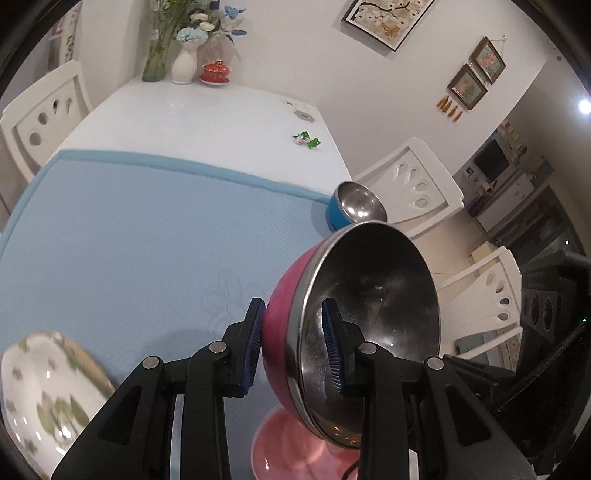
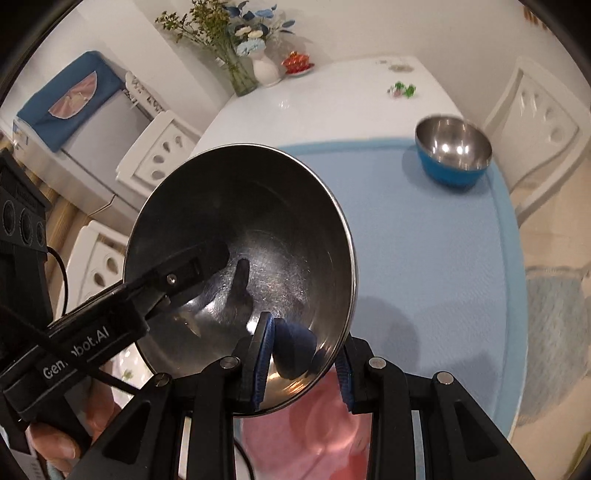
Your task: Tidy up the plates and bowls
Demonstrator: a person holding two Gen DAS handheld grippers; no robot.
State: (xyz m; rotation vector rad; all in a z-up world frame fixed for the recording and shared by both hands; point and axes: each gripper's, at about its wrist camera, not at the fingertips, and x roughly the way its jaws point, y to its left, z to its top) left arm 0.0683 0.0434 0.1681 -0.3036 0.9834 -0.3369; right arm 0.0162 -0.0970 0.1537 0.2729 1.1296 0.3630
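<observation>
- Left gripper [image 1: 293, 343]: clamped on rim of pink bowl [image 1: 284, 314], lifted, tilted.
- Right gripper [image 2: 304, 363]: clamped on same bowl's rim.
- Blue bowl [image 2: 452, 157]: on worktop mat [image 1: 147, 229].

A white table [image 1: 207, 114] filled the upper centre of the left wrist view, with a light blue mat [image 1: 147, 229] over its near part. At its far end stood a glass vase of green stems [image 1: 157, 55], a white vase of blue and white flowers [image 1: 184, 62] and a red lidded cup on a saucer [image 1: 215, 72]. A small green object [image 1: 308, 140] lay near the right edge. White chairs [image 1: 417, 184] flanked the table; framed pictures [image 1: 384, 18] hung on the wall.
</observation>
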